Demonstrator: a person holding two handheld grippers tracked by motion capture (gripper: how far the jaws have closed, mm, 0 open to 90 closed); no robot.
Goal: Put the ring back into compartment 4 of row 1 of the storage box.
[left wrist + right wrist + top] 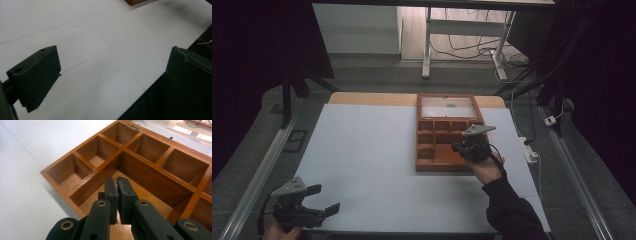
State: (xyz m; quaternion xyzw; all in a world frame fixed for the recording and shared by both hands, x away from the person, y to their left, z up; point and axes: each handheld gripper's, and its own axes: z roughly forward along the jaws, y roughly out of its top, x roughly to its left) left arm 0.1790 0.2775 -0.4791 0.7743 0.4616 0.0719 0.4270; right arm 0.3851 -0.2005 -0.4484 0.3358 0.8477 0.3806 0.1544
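Observation:
A wooden box (444,131) with several open compartments and a raised glass lid sits on the white table, right of centre. My right gripper (458,148) hangs over the box's large front compartment (147,195), its jaws shut together with nothing between them. In the right gripper view the gripper (116,179) points at the inner divider walls, and the small compartments (96,150) look bare. My left gripper (324,199) rests low near the table's front left corner, jaws spread wide and empty. In the left gripper view its fingers (37,75) frame plain white tabletop.
The white table (362,145) spreads wide to the left of the box. A corner of the box (136,2) peeks in at the top of the left gripper view. A white power strip (530,150) lies off the table's right edge, with cables beyond.

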